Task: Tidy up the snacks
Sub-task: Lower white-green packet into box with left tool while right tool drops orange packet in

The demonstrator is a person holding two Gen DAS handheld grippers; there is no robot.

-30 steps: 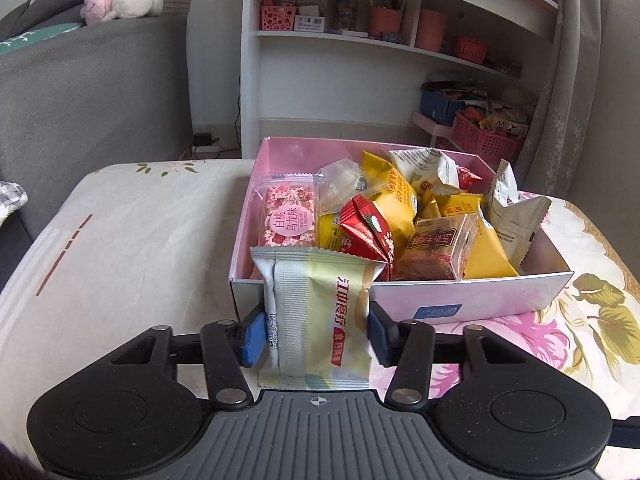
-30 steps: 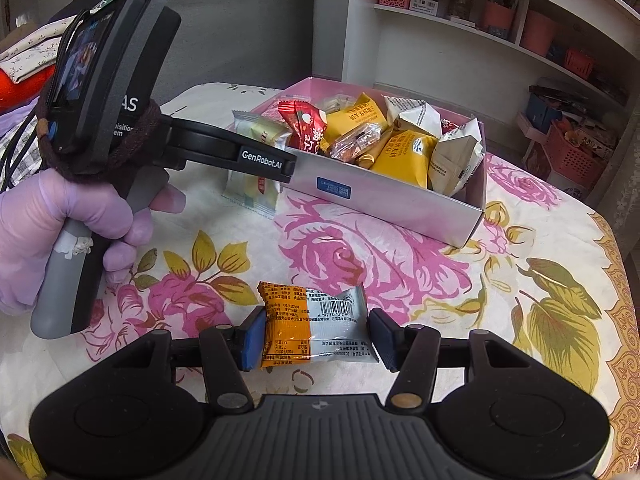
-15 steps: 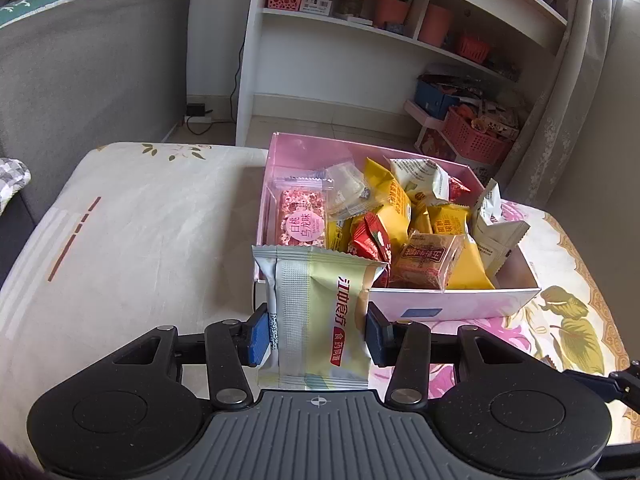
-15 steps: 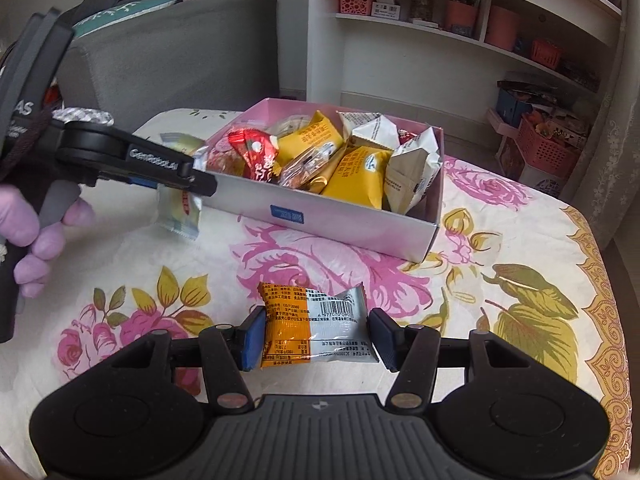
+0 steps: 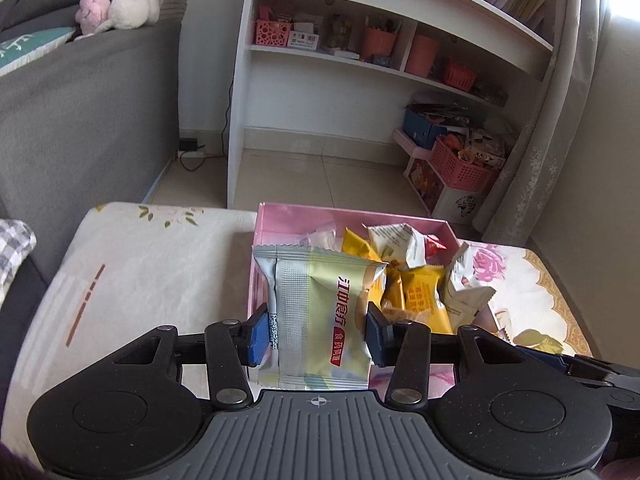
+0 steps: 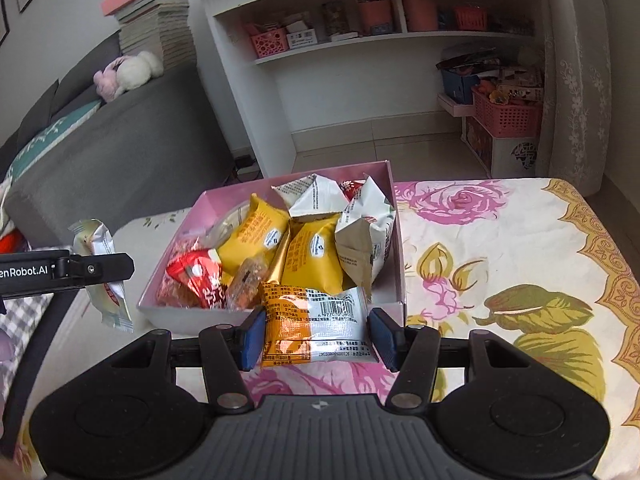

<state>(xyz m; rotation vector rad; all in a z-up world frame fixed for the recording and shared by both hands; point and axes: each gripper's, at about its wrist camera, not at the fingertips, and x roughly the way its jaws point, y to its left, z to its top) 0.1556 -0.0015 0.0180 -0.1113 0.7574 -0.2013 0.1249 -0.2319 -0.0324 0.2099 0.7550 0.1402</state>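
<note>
- The left gripper (image 5: 316, 330) clamps a pale green snack packet (image 5: 316, 312), held above the near left of the pink box (image 5: 352, 218).
- The right gripper (image 6: 316, 338) clamps an orange-and-silver packet (image 6: 316, 324) at the box's near wall, over the floral tablecloth (image 6: 500, 240).

A pink box (image 6: 394, 216) holds yellow, white and red packets (image 6: 316, 248) on a cream cloth (image 6: 500, 240) patterned with pink roses and green leaves.

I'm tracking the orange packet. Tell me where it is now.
The orange and silver packet is clamped in the right tongs, low in the right wrist view, at the near wall of the pink box, in front of the yellow packets.
</note>
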